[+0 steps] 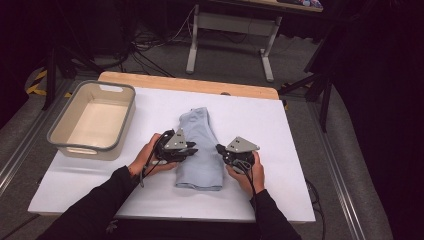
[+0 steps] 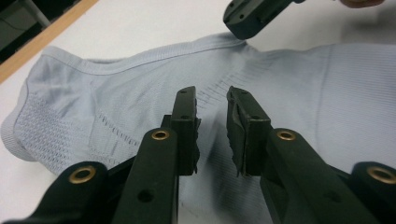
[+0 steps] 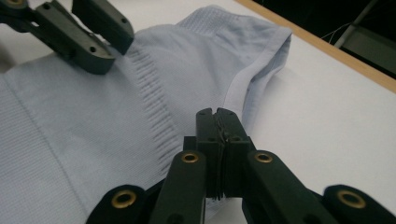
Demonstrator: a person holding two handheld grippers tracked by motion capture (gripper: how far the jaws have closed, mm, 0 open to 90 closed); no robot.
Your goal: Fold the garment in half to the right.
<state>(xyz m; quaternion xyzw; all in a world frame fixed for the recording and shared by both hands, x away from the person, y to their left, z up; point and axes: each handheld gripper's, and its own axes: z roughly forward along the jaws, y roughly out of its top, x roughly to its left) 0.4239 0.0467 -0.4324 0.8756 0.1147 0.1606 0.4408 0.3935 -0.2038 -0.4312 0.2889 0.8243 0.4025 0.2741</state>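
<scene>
A folded light blue garment (image 1: 199, 131) lies in the middle of the white table (image 1: 265, 135). My left gripper (image 1: 192, 150) is over its left edge, and my right gripper (image 1: 220, 149) is at its right edge. In the left gripper view the left gripper (image 2: 212, 95) stands open above the ribbed cloth (image 2: 116, 93), with nothing between its jaws. In the right gripper view the right gripper (image 3: 217, 112) is shut, jaw against jaw, over the garment's hem (image 3: 243, 84). I see no cloth between the pads. Each gripper shows in the other's view: the right gripper (image 2: 240, 23) and the left gripper (image 3: 114, 51).
A beige plastic bin (image 1: 90, 151) stands on the table's left side. A wooden strip (image 1: 190, 84) runs along the far edge. Beyond it are desk legs and cables on the floor. White tabletop shows to the right of the garment.
</scene>
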